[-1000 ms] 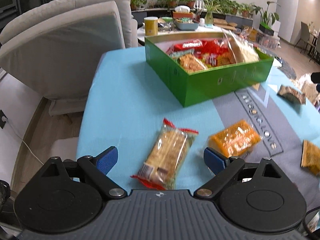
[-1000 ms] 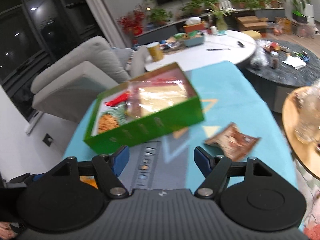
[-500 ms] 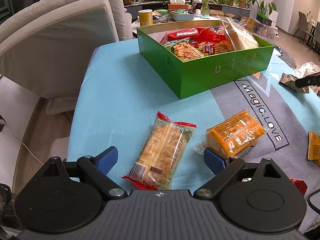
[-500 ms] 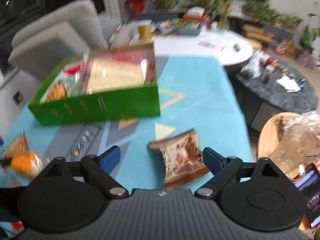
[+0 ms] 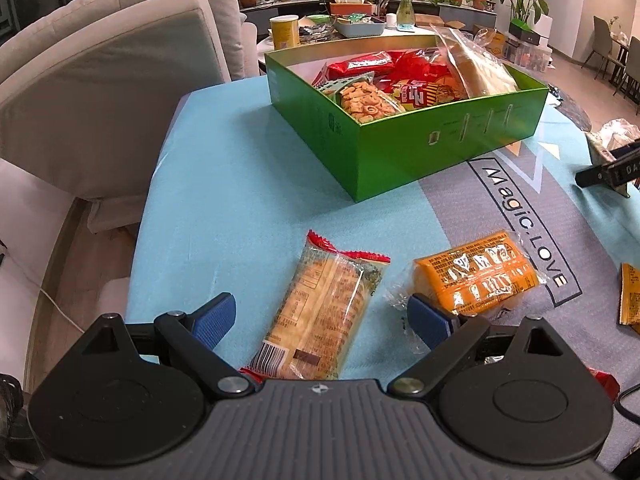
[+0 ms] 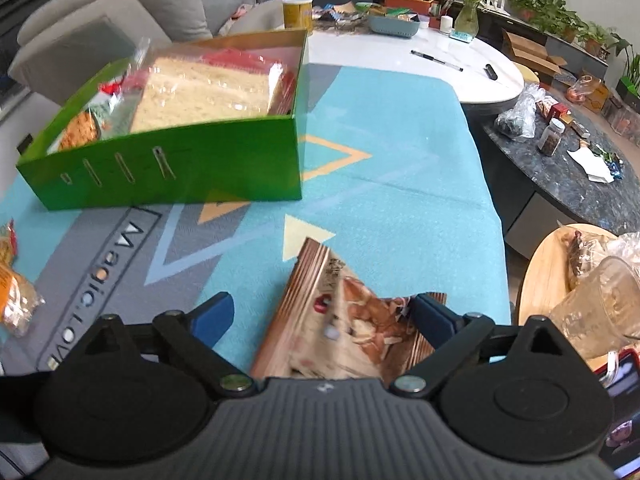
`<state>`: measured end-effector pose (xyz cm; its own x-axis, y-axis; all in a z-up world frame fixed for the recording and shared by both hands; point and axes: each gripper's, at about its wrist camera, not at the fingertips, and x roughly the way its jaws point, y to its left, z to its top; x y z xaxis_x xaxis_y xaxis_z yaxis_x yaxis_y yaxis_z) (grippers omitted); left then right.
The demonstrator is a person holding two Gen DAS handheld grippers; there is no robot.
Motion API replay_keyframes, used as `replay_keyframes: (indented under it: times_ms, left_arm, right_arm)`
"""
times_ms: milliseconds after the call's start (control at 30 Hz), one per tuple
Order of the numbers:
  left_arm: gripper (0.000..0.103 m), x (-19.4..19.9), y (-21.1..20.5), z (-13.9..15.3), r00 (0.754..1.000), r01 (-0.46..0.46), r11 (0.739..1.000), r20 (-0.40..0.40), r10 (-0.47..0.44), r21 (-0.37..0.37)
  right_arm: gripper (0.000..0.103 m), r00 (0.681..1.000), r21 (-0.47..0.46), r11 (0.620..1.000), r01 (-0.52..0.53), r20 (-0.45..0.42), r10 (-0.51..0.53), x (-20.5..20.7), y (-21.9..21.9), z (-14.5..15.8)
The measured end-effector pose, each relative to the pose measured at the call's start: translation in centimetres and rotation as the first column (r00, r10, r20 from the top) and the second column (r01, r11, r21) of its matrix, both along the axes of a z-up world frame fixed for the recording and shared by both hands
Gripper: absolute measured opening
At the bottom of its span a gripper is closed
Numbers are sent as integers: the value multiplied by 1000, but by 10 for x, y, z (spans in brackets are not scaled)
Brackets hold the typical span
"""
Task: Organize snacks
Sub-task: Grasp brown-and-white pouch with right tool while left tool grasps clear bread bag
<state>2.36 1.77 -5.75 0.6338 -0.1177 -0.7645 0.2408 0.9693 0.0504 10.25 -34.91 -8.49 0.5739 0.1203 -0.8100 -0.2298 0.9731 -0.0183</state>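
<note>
Blue cloth printed with grey panels, pale triangles and lettering covers the bench (image 5: 224, 184), and a grey sofa (image 5: 100, 80) stands just beyond its far edge. Behind that, a white round table (image 6: 420, 60) carries a yellow canister (image 6: 298, 12) and a row of potted plants.

On the cloth sits an open green box (image 5: 400, 152), already loaded with red packets, a bag of round crackers and a large clear bag of pale food leaning against its far wall.

Nearer the left camera, a clear-wrapped biscuit packet (image 5: 324, 312) with red ends lies flat on the cloth, between the blue fingers of the left gripper (image 5: 320, 322). Those fingers stand wide apart and neither pad touches the wrapper. Just beside it lies an orange snack packet (image 5: 476, 276), its near corner behind the finger on that side.

On the other side of the box, a brown snack pouch (image 6: 340, 320) lies on the cloth between the fingers of the right gripper (image 6: 324, 318). Its jaws are opening; one pad sits at the pouch's edge, though I cannot tell whether it touches, and the other stands clear.
</note>
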Motion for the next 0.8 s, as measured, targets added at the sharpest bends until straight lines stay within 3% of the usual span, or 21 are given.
replay_keyframes:
  times_ms: [200, 333, 433, 500, 633, 700, 800]
  left_arm:
    - [91, 3, 1, -1, 1000, -15, 1000, -14, 15, -22]
    - [89, 3, 3, -1, 999, -24, 999, -29, 23, -42]
    - [86, 1, 5, -1, 999, -21, 999, -33, 20, -49]
    - [77, 1, 6, -1, 999, -11, 998, -37, 9, -67]
    - [64, -1, 6, 0, 999, 3, 995, -44, -7, -95]
    - [55, -3, 5, 1, 999, 13, 995, -51, -18, -97]
    - [53, -4, 5, 0, 998, 15, 996, -57, -20, -89]
  right_arm:
    - [86, 999, 17, 998, 53, 1, -53, -10, 4, 1]
    - [86, 997, 111, 991, 71, -19, -69, -24, 12, 10]
    - [86, 1000, 192, 981, -8, -12, 11, -43, 25, 21]
    - [86, 996, 231, 969, -86, 19, 84, -57, 31, 29]
    - [86, 993, 137, 987, -87, 88, 75, -73, 34, 40]
    - [86, 996, 81, 995, -54, 78, 47, -73, 31, 38]
    - [86, 999, 28, 1000, 8, 44, -9, -69, 21, 31]
